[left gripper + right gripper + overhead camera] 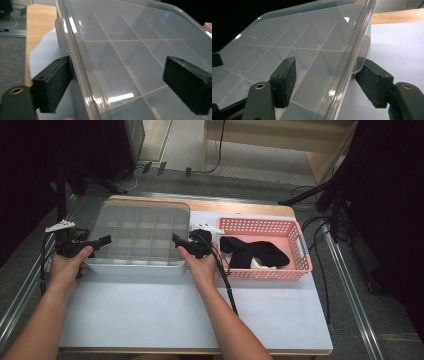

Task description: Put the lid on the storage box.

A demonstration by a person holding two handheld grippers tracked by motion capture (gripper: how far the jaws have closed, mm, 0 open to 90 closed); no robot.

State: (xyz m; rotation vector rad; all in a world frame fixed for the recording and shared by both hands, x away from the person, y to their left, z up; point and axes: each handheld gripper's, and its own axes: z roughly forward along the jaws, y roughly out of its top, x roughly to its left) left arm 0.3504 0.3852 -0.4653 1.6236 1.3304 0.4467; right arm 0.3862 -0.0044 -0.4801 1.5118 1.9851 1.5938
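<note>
The clear divided box (137, 237) sits upper left of centre in the high view, lid (140, 222) on, on the white counter (200, 315), with the pink basket (265, 247) just beside it to the right. Biggest worry: the two ends don't come up together, so the lid skews and drags the whole box.

My left tongs (122, 82) are wide open around the lid's left edge: the outer pad (53, 82) sits against the rim, the inner one hangs over the lid, not gripping yet. My right tongs (327, 82) straddle the right rim (352, 57), partly open; the outer pad (372, 82) looks like it touches the lip, the inner pad hasn't pressed. That slick thin lip could slip out if I squeeze off-centre.

Smallest thing: the black fabric (255, 252) in the basket is near my right cable (222, 270), so a snag is possible.
</note>
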